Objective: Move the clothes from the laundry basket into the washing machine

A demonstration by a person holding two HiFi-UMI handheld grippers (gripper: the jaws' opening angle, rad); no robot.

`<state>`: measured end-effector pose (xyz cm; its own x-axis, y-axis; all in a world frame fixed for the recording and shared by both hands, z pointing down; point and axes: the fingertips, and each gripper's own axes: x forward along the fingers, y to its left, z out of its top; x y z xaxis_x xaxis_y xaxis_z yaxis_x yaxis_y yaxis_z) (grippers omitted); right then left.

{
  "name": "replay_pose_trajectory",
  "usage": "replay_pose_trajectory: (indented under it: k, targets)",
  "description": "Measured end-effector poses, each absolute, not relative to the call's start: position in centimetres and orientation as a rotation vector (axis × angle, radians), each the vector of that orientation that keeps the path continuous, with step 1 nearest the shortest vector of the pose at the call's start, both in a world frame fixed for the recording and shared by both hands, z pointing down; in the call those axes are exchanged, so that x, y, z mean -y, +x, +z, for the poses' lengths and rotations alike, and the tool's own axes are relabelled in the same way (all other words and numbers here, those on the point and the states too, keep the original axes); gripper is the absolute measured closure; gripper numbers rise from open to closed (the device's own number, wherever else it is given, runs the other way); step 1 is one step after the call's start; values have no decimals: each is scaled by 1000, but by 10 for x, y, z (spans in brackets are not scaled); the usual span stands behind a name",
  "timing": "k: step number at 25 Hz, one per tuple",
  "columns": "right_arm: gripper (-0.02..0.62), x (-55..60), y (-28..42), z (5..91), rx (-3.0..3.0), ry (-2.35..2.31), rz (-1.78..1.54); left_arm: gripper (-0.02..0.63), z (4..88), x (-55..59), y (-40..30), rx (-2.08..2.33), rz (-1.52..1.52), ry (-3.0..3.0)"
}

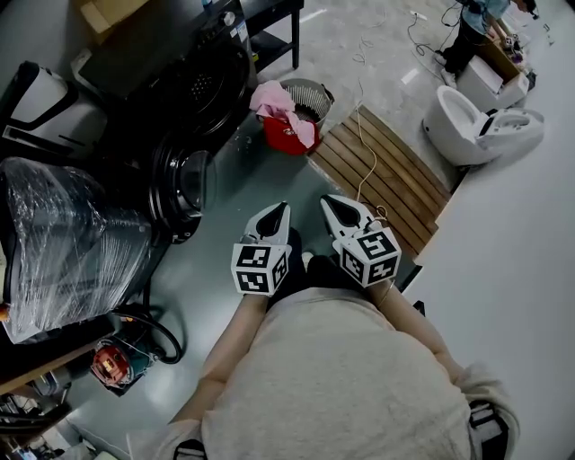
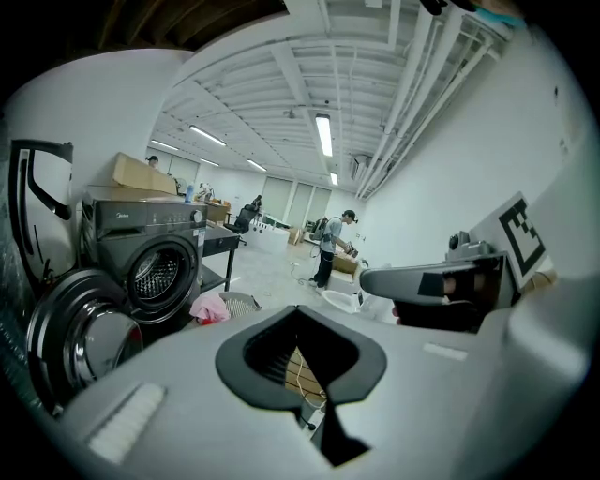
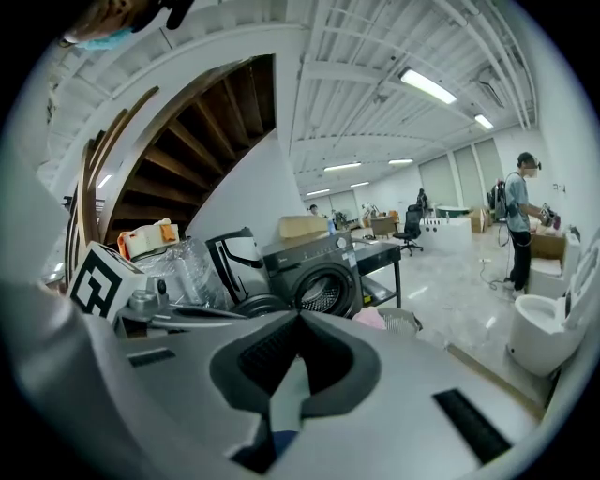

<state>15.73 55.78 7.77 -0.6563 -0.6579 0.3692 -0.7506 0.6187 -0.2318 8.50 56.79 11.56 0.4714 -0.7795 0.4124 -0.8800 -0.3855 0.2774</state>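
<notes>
The dark washing machine [image 1: 193,85] stands at the upper left, its round door [image 1: 184,184] swung open. Beside it, the mesh laundry basket [image 1: 310,94] holds pink clothes [image 1: 269,99] and a red piece [image 1: 286,135]. My left gripper [image 1: 280,208] and right gripper [image 1: 328,202] hover side by side in front of me, well short of the basket, both shut and empty. The left gripper view shows the drum [image 2: 155,272] and the pink clothes [image 2: 208,309] beyond its closed jaws [image 2: 300,309]. In the right gripper view, the machine [image 3: 319,281] and basket [image 3: 403,322] lie past the tip [image 3: 300,317].
A wooden slat mat [image 1: 386,175] with a cable across it lies right of the basket. A white toilet [image 1: 476,126] sits at the far right. A plastic-wrapped bundle [image 1: 63,243] stands at the left. A person [image 1: 472,27] works far off, and a black table [image 1: 269,18] stands behind the machine.
</notes>
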Motion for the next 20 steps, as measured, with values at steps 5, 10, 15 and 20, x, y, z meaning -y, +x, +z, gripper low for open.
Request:
replay_pose_trajectory:
  k: [5,10,15,20]
  targets:
    - [588,-518,148,86,2581,1166,522,597,125,-531,70,1392,286,2249]
    - [587,-457,125,89,2583,1144,507,597,126,-463,54,1384,286,2272]
    - [588,-378,91,82,2592,1140,490,597,107,-376,22,1382,268,2317]
    - [588,-310,60,69,2599,1174,492,597,102,-310,-14,1374,275,2313]
